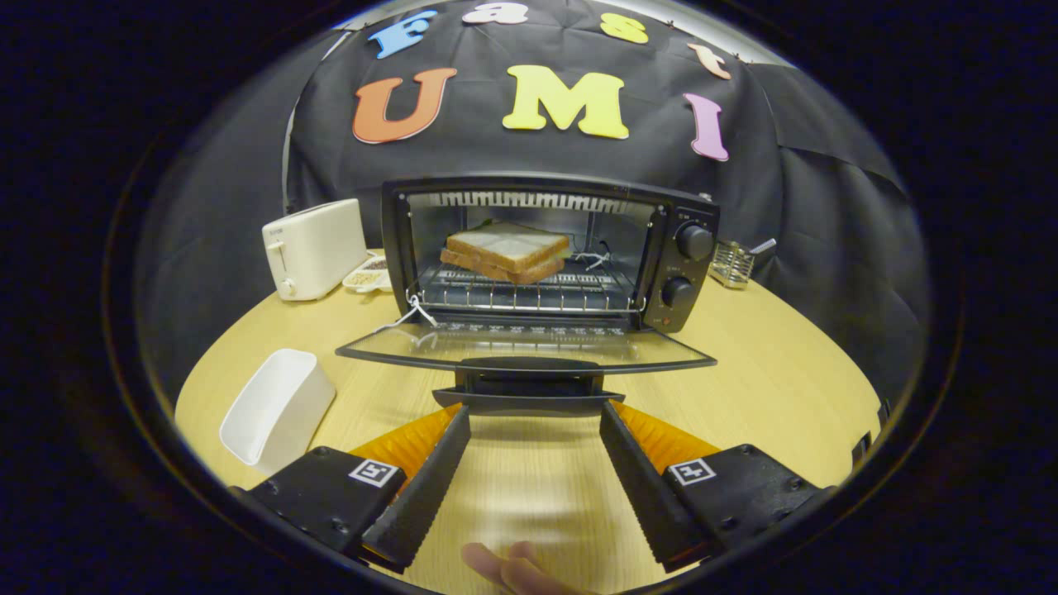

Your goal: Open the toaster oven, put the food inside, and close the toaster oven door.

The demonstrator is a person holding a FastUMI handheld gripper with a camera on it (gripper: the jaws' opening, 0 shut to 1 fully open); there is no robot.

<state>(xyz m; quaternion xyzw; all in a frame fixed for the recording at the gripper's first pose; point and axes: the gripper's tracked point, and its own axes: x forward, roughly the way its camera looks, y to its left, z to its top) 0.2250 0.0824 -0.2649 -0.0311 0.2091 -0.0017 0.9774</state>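
The toaster oven point(550, 252) stands on a pale wooden desk point(769, 388), straight ahead of us, with its glass door point(525, 347) folded down flat toward us. Inside, on the wire rack point(529, 291), we see the food: a sandwich point(506, 252) of stacked white bread slices, lying left of the rack's middle. Two round knobs point(686, 266) sit one above the other on the oven's right panel. Our gripper point(535, 413) has its fingers point(426, 487) spread wide apart and holding nothing; their tips reach just short of the door's dark handle point(529, 388), one to each side. A white pop-up toaster point(314, 248) stands left of the oven, and an empty white container point(277, 409) rests on the desk nearer us, left of the fingers. A small wire basket point(731, 264) sits to the oven's right. A person's fingertips point(512, 566) show between the fingers, close to us.
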